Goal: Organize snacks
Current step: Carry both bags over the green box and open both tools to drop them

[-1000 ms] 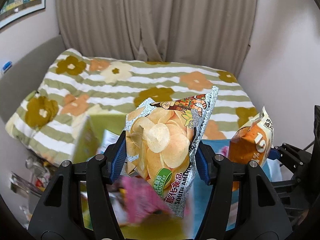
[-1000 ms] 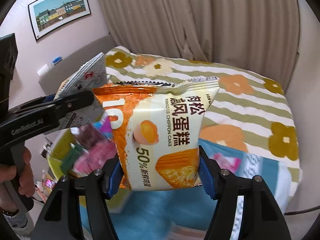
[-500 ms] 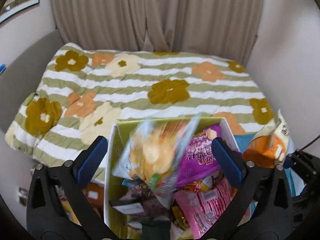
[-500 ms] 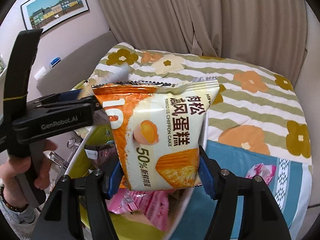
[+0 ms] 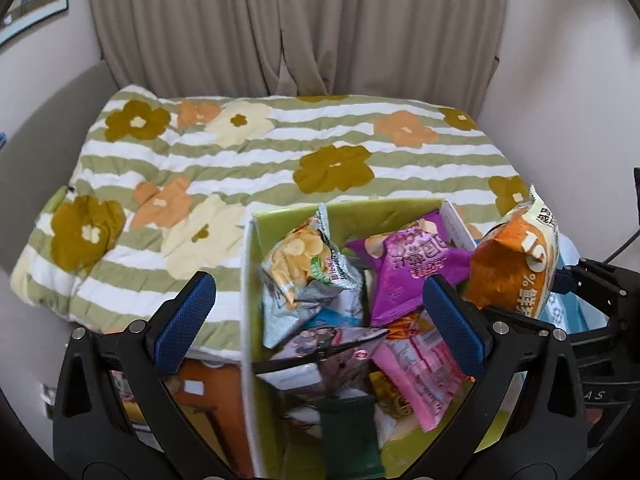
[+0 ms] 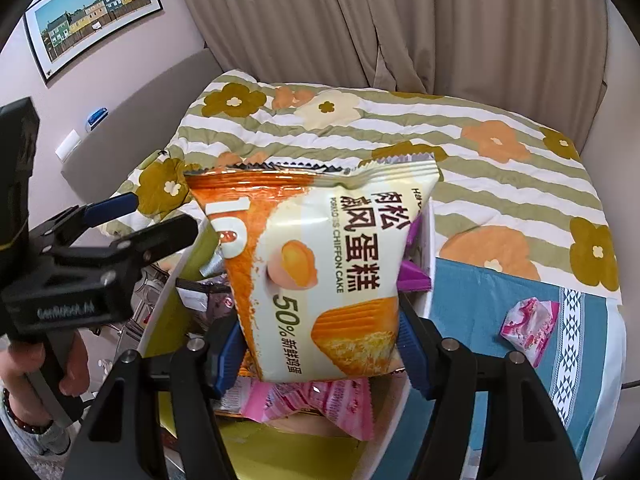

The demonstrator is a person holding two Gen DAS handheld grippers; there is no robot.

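Right jaws around chiffon cake packet (image 6: 320, 280) (above box (image 6: 430, 280))

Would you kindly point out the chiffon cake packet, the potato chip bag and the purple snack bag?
chiffon cake packet (image 6: 320, 280), right wrist view, middle of its printed front.
potato chip bag (image 5: 298, 258), left wrist view, on the pictured chips.
purple snack bag (image 5: 404, 272), left wrist view, centre of its face.

bed (image 5: 280, 148) | floral quilt (image 6: 480, 184), teal cloth (image 6: 480, 312) | pink packet (image 6: 530, 322) on cloth
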